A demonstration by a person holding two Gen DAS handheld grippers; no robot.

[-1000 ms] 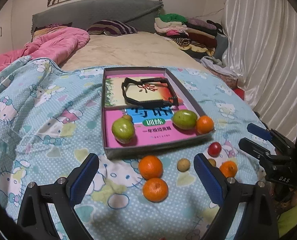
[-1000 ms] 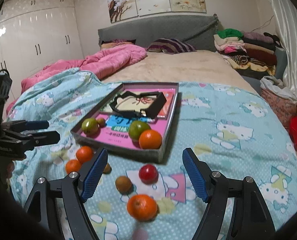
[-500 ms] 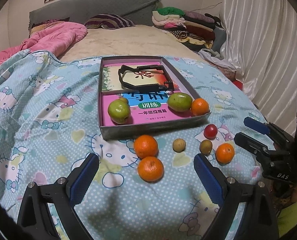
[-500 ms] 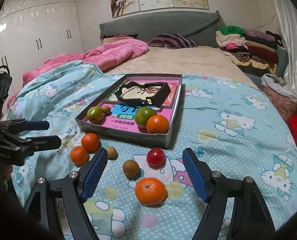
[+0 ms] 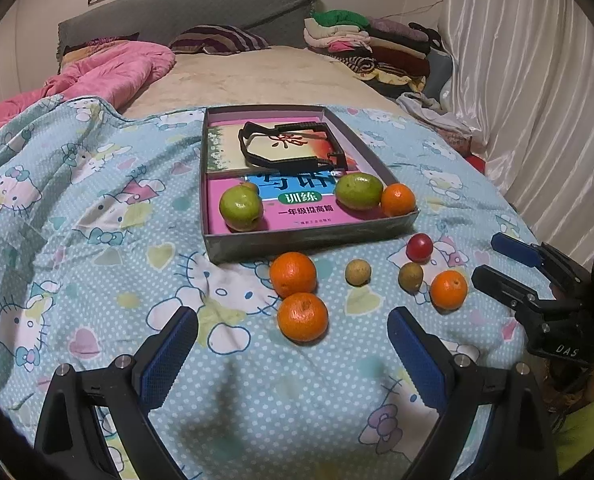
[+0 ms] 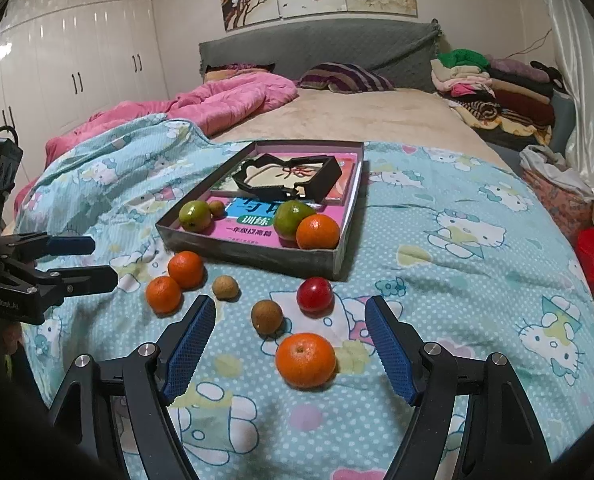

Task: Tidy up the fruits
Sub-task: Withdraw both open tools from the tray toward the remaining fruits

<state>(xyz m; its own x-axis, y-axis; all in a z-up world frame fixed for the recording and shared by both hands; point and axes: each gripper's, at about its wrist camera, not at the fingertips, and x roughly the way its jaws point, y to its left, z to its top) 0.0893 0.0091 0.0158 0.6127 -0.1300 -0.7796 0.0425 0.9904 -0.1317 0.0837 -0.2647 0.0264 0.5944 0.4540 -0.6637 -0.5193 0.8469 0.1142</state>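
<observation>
A shallow grey box [image 5: 313, 238] [image 6: 257, 258] on the bed holds two green fruits [image 5: 241, 208] [image 5: 359, 191], an orange [image 5: 397, 199] and a small brown fruit [image 6: 216, 208]. In front of it on the blanket lie three oranges [image 5: 293, 274] [image 5: 302, 317] [image 5: 449, 290], two small brown fruits [image 5: 357, 272] [image 5: 410, 276] and a red fruit [image 5: 419, 247]. My left gripper [image 5: 293, 344] is open and empty, just before the two left oranges. My right gripper [image 6: 289, 340] is open and empty around the nearest orange [image 6: 305, 360], above the blanket.
The box also holds books and a black frame [image 5: 289, 148]. A pink quilt [image 5: 109, 76] lies at the far left, folded clothes [image 5: 361, 40] at the far right, a white curtain [image 5: 537, 80] along the right. The blanket edge is near both grippers.
Both grippers have pulled back and risen a little, so the fruits and box sit farther ahead in both views. Both stay open. No fruit has moved.
</observation>
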